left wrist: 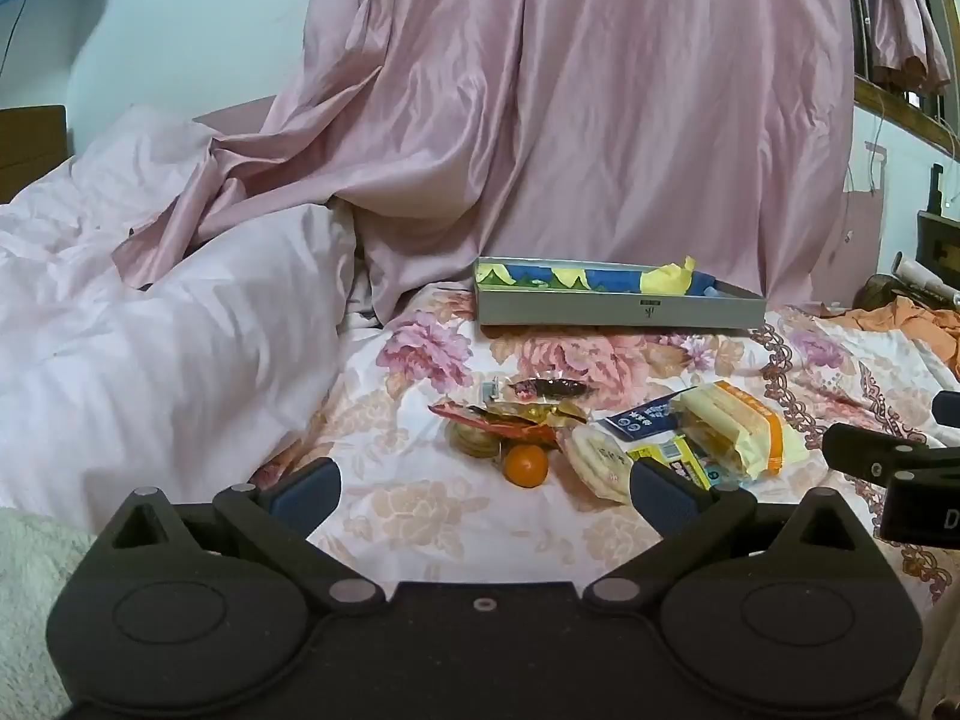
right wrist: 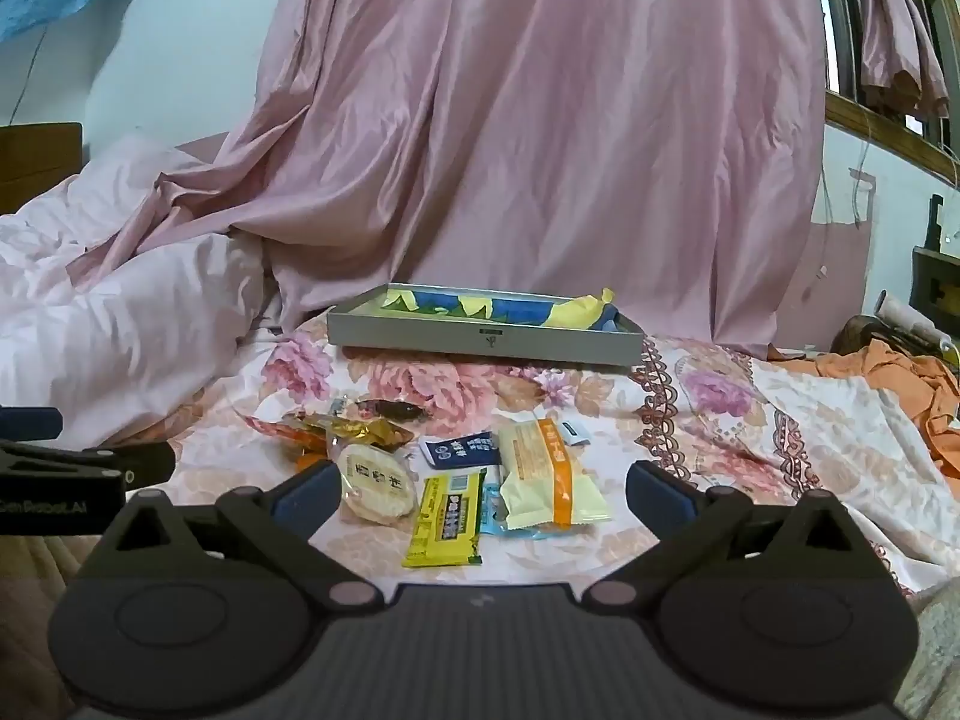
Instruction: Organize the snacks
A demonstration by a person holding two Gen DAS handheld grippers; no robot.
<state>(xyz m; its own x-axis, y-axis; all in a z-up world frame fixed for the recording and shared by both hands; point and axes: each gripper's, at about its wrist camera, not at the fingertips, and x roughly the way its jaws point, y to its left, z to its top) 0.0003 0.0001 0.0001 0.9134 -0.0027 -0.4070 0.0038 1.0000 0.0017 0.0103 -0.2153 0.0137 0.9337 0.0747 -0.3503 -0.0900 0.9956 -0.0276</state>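
Over the floral bedsheet: left gripper and right gripper both spread wide, empty. Snacks lie loose just ahead, orange among them. Grey tray farther back, against pink curtain.

Both wrist cameras look low and forward along their open fingers across the floral bedsheet, the left from slightly further left, sharing the near snack pile, the grey tray behind it and the pink curtain.
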